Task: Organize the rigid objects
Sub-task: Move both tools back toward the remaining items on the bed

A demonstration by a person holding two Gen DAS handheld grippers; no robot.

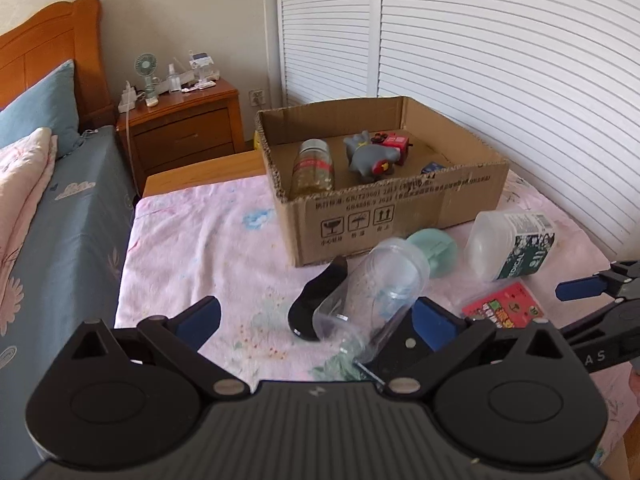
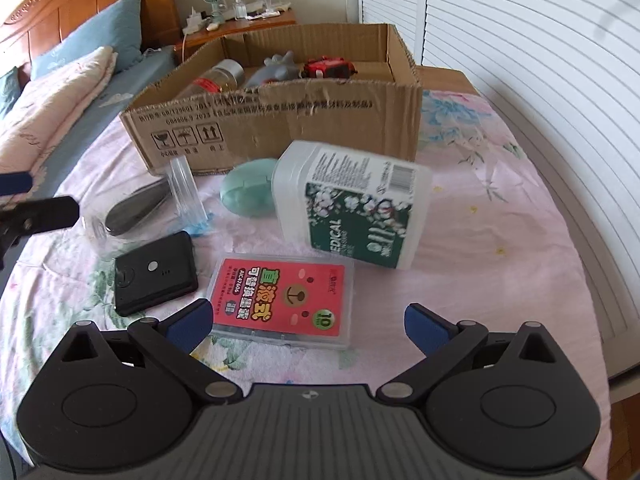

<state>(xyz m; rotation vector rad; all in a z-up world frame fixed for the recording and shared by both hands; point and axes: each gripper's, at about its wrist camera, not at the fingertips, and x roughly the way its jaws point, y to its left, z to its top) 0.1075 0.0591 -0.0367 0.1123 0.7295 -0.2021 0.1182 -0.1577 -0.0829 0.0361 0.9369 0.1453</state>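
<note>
A cardboard box (image 1: 400,208) (image 2: 280,128) stands on the pink sheet and holds a jar (image 1: 314,168), a grey toy (image 1: 370,156) and a red toy (image 1: 394,144). In front of it lie a clear bottle (image 1: 376,292) (image 2: 186,192), a black shoehorn (image 1: 316,304), a mint case (image 1: 436,252) (image 2: 248,190), a white medical jar (image 1: 512,244) (image 2: 356,204), a red card box (image 1: 504,306) (image 2: 280,298) and a black device (image 2: 154,272). My left gripper (image 1: 316,320) is open over the bottle. My right gripper (image 2: 308,320) is open just before the card box.
A blue bed with pillows (image 1: 40,112) lies at left beside a wooden nightstand (image 1: 184,124) with a small fan. White louvered doors (image 1: 480,40) run along the right. The sheet's right edge (image 2: 580,280) drops off.
</note>
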